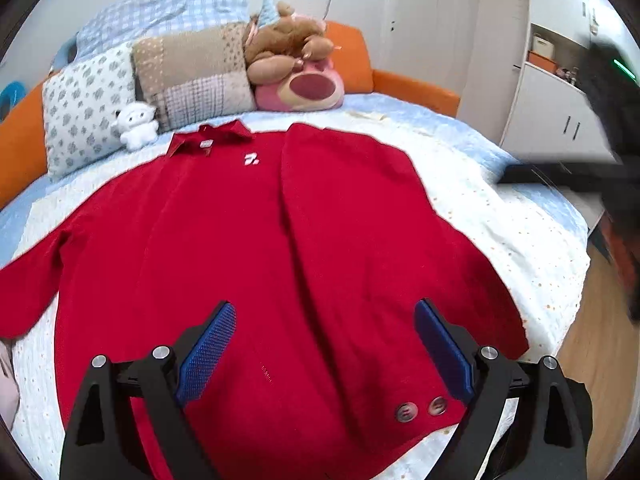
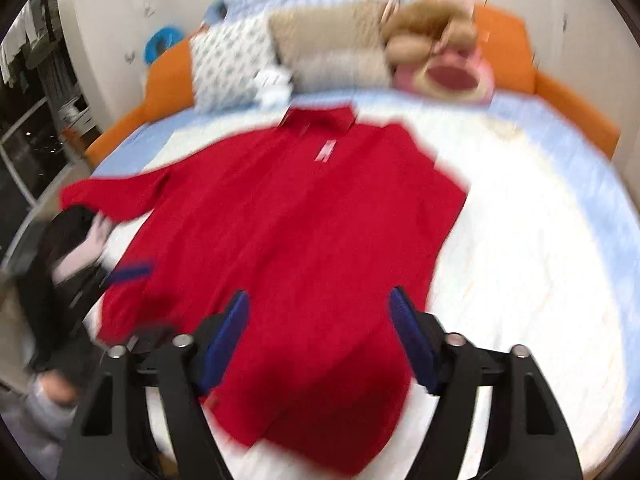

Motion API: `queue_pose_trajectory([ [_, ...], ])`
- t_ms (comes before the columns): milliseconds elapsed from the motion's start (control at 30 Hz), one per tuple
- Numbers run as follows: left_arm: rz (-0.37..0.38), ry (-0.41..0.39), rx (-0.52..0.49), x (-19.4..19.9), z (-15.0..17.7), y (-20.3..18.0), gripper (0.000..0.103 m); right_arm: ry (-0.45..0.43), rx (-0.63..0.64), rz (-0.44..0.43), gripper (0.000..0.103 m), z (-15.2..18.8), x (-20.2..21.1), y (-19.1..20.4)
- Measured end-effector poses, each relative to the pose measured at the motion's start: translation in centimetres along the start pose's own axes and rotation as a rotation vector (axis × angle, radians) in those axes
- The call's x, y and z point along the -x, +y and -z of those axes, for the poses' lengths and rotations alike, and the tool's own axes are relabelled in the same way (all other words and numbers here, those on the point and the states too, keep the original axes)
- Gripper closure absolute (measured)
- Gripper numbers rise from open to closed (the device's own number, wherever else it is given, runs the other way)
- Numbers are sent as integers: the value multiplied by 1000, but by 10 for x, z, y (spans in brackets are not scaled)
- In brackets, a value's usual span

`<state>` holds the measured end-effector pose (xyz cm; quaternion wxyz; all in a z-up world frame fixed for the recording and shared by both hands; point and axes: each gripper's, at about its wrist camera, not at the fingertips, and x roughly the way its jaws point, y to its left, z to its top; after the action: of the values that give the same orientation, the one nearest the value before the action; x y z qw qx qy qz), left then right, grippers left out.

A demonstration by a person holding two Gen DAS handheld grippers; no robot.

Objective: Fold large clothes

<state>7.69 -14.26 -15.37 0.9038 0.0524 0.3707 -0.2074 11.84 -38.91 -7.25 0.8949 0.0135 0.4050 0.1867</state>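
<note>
A large red collared garment (image 1: pixel 248 248) lies spread on the bed, collar (image 1: pixel 210 136) toward the pillows. Its right side is folded over the body, and the sleeve cuff with two buttons (image 1: pixel 422 408) lies near the hem. The left sleeve (image 1: pixel 36 276) stretches out to the left. My left gripper (image 1: pixel 324 340) is open and empty, hovering over the lower hem. In the blurred right wrist view the garment (image 2: pixel 300 220) lies the same way. My right gripper (image 2: pixel 318 328) is open and empty above the lower part. The left gripper (image 2: pixel 132 272) shows at the left there.
The bed (image 1: pixel 500 216) has a white quilt, an orange headboard (image 1: pixel 416 84), pillows (image 1: pixel 88 104), a small white plush (image 1: pixel 134 124) and a brown-and-pink plush (image 1: pixel 296 64). White cabinets (image 1: pixel 560 112) and wooden floor (image 1: pixel 592 352) lie right. A person's hand (image 2: pixel 84 248) shows at left.
</note>
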Motion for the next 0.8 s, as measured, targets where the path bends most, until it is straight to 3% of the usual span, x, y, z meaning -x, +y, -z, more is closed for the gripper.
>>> queue_pose_trajectory([
  [67,0,8,-25,0,3,-9,11,-20,-20,23,75,-24,-26,-23],
  [133,12,23,-26,-9,4,-13,11,9,-69,39,82,-37,-60,-47],
  [300,16,72,-36,-25,16,-18,11,139,-157,106,82,-31,-150,-83],
  [400,-1,75,-30,-28,16,-11,11,202,-165,127,82,-12,-181,-88],
  [500,-15,68,-6,-23,14,0,11,181,-179,136,82,-10,-178,-88],
  [633,-67,52,17,-4,11,27,11,123,-191,131,55,-25,-148,-70],
  [733,-139,18,79,23,6,76,10,50,-132,112,48,-49,-132,-38],
  [800,-230,-5,139,46,1,125,9,10,-95,72,47,-69,-124,-8],
])
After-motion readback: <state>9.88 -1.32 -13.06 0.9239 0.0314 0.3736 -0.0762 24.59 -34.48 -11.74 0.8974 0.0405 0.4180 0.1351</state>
